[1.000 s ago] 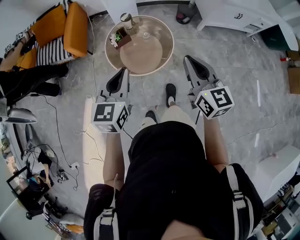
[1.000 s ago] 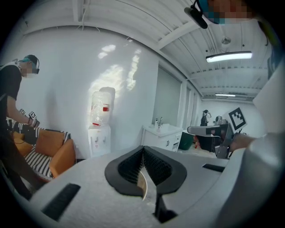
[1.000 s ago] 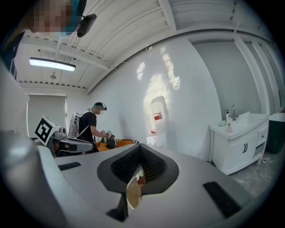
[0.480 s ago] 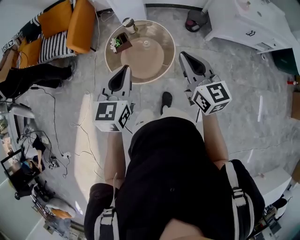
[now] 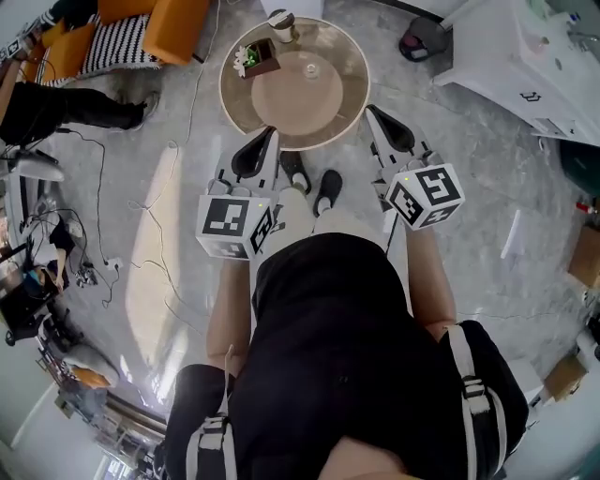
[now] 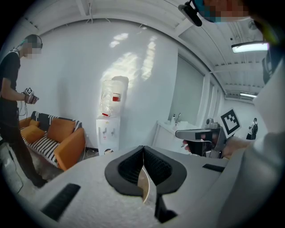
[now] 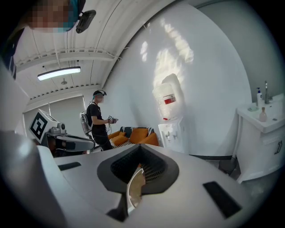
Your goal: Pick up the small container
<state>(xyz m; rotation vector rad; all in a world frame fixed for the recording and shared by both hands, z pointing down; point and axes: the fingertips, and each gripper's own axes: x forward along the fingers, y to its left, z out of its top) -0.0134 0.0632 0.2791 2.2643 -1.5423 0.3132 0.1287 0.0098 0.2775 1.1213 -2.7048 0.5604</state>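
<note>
A grey stone floor (image 5: 487, 187) carries a round table (image 5: 281, 108), with an orange sofa (image 5: 178, 19) at far left and a white cabinet (image 5: 525, 66) at far right. The small container (image 5: 310, 68) stands near the table's middle with bare tabletop around it, apart from a planter box (image 5: 255, 61) and a cup (image 5: 280, 23) at the far-left rim. The left gripper (image 5: 262, 148) and the right gripper (image 5: 382, 127) hang at the near rim, well short of the container, each with its jaws pressed together on nothing.
</note>
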